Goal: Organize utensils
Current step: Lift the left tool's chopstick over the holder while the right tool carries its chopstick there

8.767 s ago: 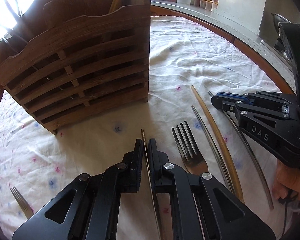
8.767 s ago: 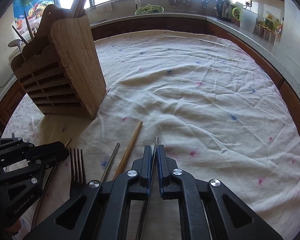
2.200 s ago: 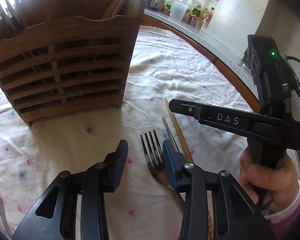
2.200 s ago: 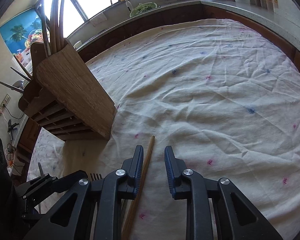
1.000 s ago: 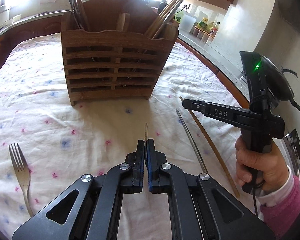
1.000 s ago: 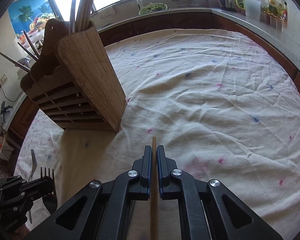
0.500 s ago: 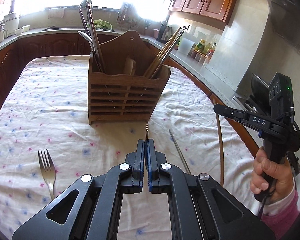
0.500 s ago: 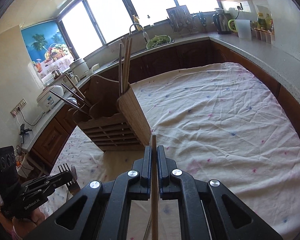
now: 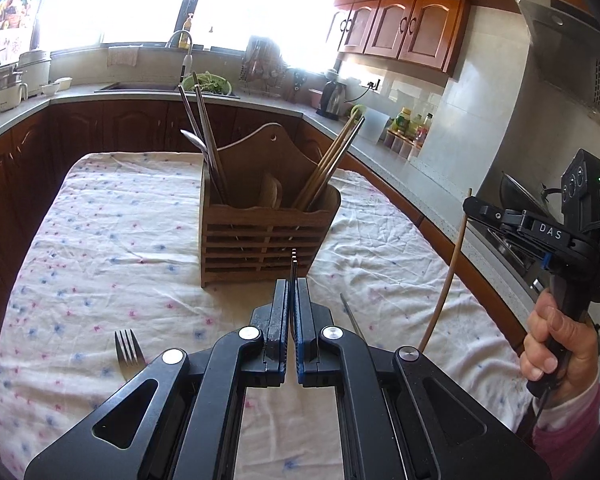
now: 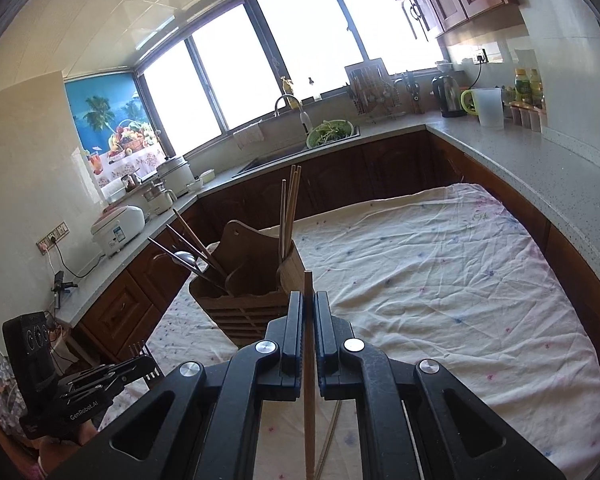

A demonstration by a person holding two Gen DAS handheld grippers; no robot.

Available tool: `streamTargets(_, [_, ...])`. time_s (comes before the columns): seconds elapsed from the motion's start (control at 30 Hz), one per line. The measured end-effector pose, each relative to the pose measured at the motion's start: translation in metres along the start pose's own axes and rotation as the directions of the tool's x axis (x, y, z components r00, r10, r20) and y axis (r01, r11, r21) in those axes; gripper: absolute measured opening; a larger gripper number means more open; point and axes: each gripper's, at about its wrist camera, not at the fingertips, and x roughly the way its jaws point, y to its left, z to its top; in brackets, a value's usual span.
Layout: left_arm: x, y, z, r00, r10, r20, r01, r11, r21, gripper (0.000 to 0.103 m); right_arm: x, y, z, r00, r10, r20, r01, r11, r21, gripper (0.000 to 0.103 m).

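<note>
Transport is the step in hand, I'd say. The left gripper (image 9: 291,300) is clamped on a fork (image 9: 293,266), tines poking out at frame centre; the right gripper (image 10: 309,320) pinches a wooden chopstick (image 10: 309,380) running down to the bottom edge. The wooden caddy (image 9: 266,236) stands mid-frame on the cloth-covered table (image 9: 100,240), apart from both. Another fork (image 9: 127,350) lies lower left. Next, each piece likely needs tipping upright over its matching compartment.

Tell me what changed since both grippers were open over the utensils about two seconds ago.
The left gripper shut on the fork and lifted it; the right gripper shut on the wooden chopstick and raised it. The wooden holder, second fork and metal chopstick stayed.
</note>
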Motion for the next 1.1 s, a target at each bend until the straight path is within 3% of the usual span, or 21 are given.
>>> streamTargets(0.3, [-0.013, 0.008, 0.032, 0.994, 0.052, 0.093, -0.052, 0.999, 0.003, 0.002, -0.007, 0.011, 0.028, 0.996, 0.012, 0.088, -0.011, 1.0, -0.007, 0.005])
streamTargets(0.57, [-0.018, 0.017, 0.069, 0.976, 0.123, 0.179, -0.127, 0.992, 0.013, 0.002, -0.002, 0.028, 0.057, 0.99, 0.021, 0.141, -0.016, 0.999, -0.034, 0.005])
streamTargets(0.9, [-0.021, 0.032, 0.112, 0.941, 0.196, 0.274, -0.205, 0.979, 0.003, 0.002, 0.01, 0.047, 0.09, 0.978, 0.043, 0.204, -0.032, 0.998, -0.056, 0.005])
streamTargets(1.1, [-0.014, 0.041, 0.13, 0.911, 0.255, 0.323, -0.265, 0.964, -0.014, 0.002, 0.017, 0.052, 0.107, 0.968, 0.043, 0.248, -0.03, 0.998, -0.055, 0.005])
